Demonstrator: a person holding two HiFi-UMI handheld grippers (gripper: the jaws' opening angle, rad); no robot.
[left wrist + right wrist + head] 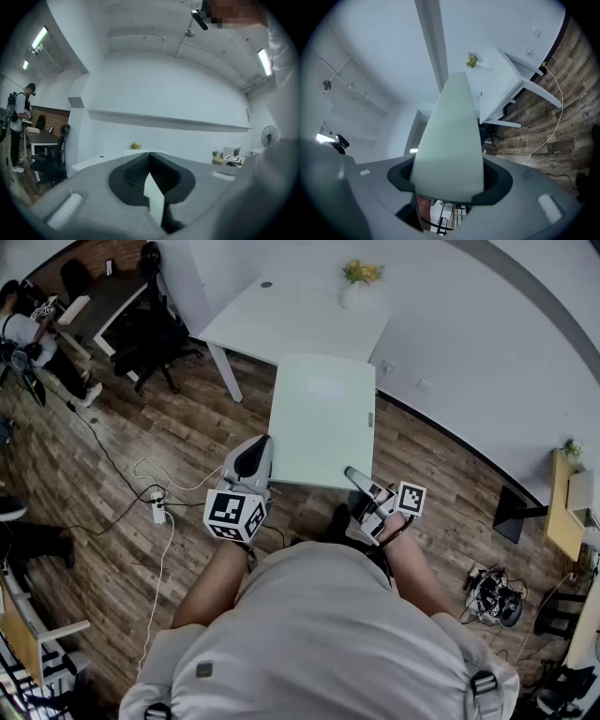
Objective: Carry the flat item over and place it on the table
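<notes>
Two edge grips: left gripper [253, 458] and right gripper [356, 476] clamp the panel [323, 418] at 6 o'clock; overhang toward the 12 o'clock table [286, 324] could lever it loose.

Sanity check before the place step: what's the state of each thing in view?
flat board: carried in the air, roughly level, not yet on the table.
left gripper: jaws shut on the flat board's near edge.
right gripper: jaws shut on the flat board's near corner.
white table: standing ahead of the board.
flower vase: upright on the table's far side.
</notes>
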